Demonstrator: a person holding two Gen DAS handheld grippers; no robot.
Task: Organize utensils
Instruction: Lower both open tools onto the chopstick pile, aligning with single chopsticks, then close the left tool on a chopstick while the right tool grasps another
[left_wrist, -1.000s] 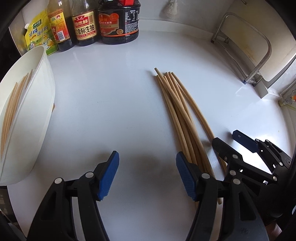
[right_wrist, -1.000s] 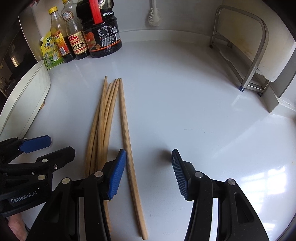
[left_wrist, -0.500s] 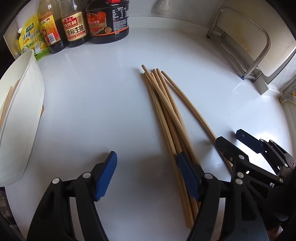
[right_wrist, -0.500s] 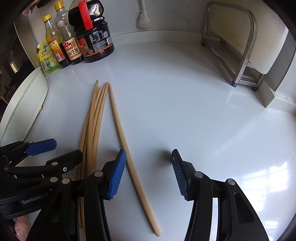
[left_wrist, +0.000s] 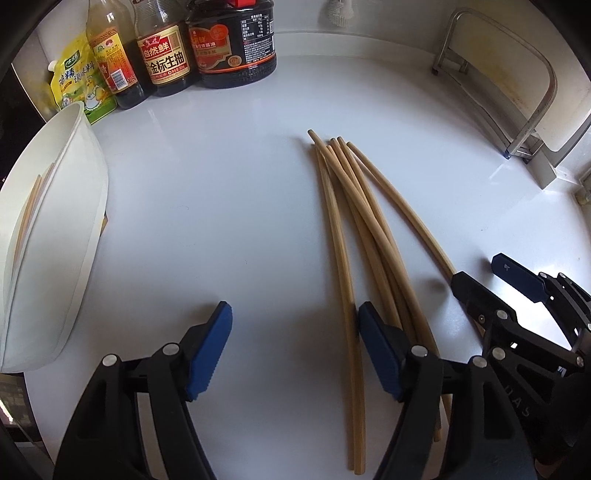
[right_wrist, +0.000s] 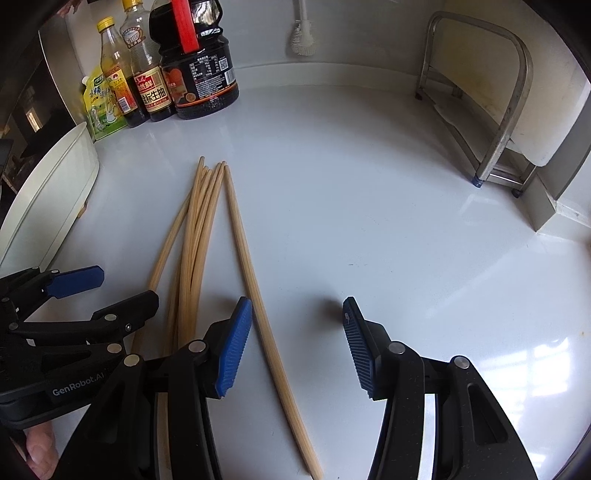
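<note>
The near ends of the chopsticks run under the black gripper bodies at the bottom of both views, so how many lie in the bundle is hard to count. In the left wrist view only slivers of chopsticks in the tray show inside the white tray at the left edge, which the frame cuts off.

The left gripper stands wide apart and holds nothing; its right pad sits over the bundle's near part (contact cannot be told), with one stick passing just inside it. The right gripper is likewise spread wide and empty, and one separate chopstick runs between its pads close to the left one.

The bundle fans from the centre of the white counter toward the bottom. Bare counter spreads across the right half of the right wrist view, up to the metal rack at upper right. Sauce bottles crowd the upper left.
</note>
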